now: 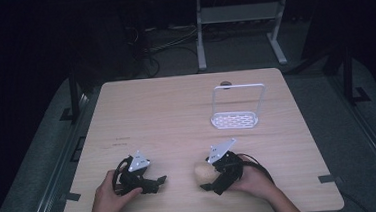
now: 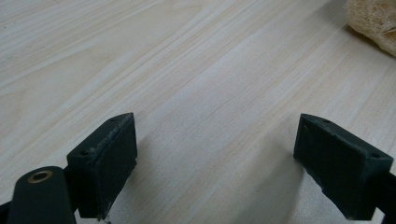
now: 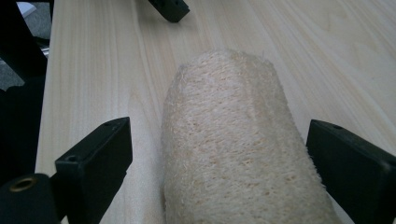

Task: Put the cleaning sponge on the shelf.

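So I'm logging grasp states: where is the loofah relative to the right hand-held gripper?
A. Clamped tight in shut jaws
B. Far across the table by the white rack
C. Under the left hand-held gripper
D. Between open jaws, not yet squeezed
D: in the right gripper view the loofah lies between the right hand-held gripper's open jaws, with gaps on both sides.

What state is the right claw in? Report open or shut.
Open. The right claw has its jaws spread either side of the loofah, with gaps showing on both sides.

**Pale wood table, two items**

Light-grained table carrying a loofah lying between the right gripper's spread fingers; white wire-handled rack standing well beyond the fingertips, far side.
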The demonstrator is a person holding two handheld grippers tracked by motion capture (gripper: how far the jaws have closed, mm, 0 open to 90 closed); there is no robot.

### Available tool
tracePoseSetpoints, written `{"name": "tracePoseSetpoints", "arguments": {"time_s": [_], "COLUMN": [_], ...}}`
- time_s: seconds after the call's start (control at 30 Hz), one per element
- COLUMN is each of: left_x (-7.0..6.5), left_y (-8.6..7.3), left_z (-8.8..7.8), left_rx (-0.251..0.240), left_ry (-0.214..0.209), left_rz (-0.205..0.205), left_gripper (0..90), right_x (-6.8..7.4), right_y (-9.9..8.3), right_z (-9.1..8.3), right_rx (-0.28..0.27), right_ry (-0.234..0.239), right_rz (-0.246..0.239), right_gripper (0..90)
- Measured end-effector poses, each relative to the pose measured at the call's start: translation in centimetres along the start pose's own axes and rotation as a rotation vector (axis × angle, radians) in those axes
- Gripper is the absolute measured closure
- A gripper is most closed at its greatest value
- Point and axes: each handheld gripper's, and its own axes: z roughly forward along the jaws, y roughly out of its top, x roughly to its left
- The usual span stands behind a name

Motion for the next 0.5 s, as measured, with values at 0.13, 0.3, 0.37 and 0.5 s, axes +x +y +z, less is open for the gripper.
{"name": "tracePoseSetpoints", "arguments": {"time_s": [0.13,0.3,0.37,0.5], "left_x": [0.00,0.00,0.00,0.00], "left_y": [0.00,0.00,0.00,0.00], "left_z": [0.00,0.00,0.00,0.00], "left_rx": [0.000,0.000,0.000,0.000], "left_ry": [0.000,0.000,0.000,0.000], "left_rz": [0.000,0.000,0.000,0.000], "left_gripper": [12.8,12.8,12.8,12.8], "right_x": [-0.10,-0.17,-0.17,-0.27], "right_y": [-0.15,-0.33,-0.33,-0.41], "right_z": [0.30,0.70,0.75,0.69], "right_rx": [0.016,0.036,0.038,0.031], "right_ry": [0.002,-0.001,0.000,-0.002], "right_rz": [-0.001,0.002,0.004,-0.006], "right_gripper": [8.2,8.3,8.6,14.8]}}
